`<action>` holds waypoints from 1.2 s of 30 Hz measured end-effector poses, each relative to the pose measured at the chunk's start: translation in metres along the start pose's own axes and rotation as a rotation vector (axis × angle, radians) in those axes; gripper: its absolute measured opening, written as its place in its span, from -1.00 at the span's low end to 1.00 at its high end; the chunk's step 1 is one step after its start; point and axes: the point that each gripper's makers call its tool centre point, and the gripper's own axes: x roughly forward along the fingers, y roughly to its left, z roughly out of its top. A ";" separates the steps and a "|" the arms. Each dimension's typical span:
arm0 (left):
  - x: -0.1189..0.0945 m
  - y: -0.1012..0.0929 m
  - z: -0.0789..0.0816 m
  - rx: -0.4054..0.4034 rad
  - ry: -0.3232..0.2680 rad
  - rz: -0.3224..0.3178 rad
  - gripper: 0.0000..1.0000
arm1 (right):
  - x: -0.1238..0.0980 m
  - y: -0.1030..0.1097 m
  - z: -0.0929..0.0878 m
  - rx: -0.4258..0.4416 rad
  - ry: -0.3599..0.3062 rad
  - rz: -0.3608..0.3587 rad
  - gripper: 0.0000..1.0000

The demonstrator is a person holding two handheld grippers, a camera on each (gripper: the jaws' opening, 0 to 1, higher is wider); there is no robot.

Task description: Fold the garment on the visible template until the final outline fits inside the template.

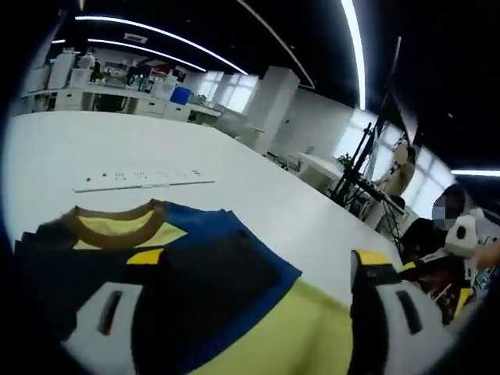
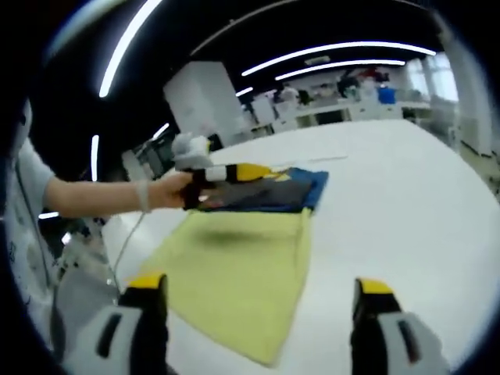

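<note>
The garment (image 1: 211,273), dark blue and black with yellow patches and a brown collar (image 1: 117,226), lies folded on the white table (image 1: 117,141). Its near part overlaps the yellow-green template mat (image 1: 273,332). My left gripper (image 1: 258,259) hovers low over the garment, jaws wide apart, open. In the right gripper view the left gripper (image 2: 223,176), held by a hand, sits at the left edge of the garment (image 2: 273,187), which lies at the far end of the template mat (image 2: 242,266). My right gripper (image 2: 262,283) is open above the mat's near part, holding nothing.
A long white strip (image 1: 144,180) with dark marks lies on the table beyond the garment, also the strip (image 2: 312,160) in the right gripper view. People and a tripod (image 1: 359,172) stand past the table's right edge. White cabinets line the far wall.
</note>
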 end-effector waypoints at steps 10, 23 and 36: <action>-0.031 0.017 0.000 0.051 0.013 0.028 0.98 | 0.004 -0.008 0.012 -0.031 -0.007 -0.016 0.98; -0.107 0.036 -0.009 0.033 -0.001 0.104 0.84 | 0.013 -0.011 0.017 -0.057 -0.004 0.000 0.98; -0.173 0.028 -0.027 0.077 0.036 0.132 0.75 | 0.019 -0.010 0.015 -0.102 0.035 0.031 0.97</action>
